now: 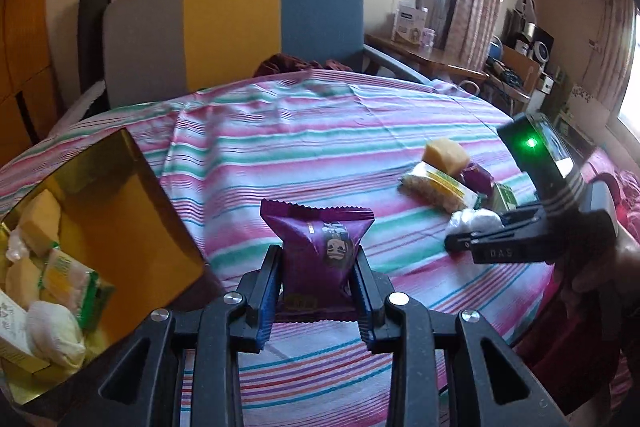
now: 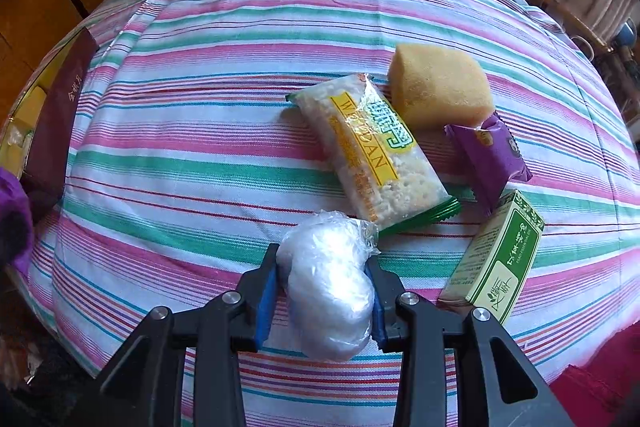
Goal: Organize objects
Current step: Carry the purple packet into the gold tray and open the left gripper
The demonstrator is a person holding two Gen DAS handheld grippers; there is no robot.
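The gold box [image 1: 120, 227] at the near left is cut off by the frame edge, its glossy walls half hiding the wrapped snacks inside, and the print on the small green carton [image 2: 496, 259] is too small to read. The left gripper [image 1: 316, 267] is clenched on a crinkly purple packet [image 1: 316, 243] held above the striped cloth [image 1: 280, 147]. The right gripper [image 2: 326, 283] grasps a lumpy ball in clear film [image 2: 328, 283] on the cloth, near a rice-cracker bar [image 2: 368, 151], a yellow sponge-like block [image 2: 440, 91] and another purple packet [image 2: 492, 155].
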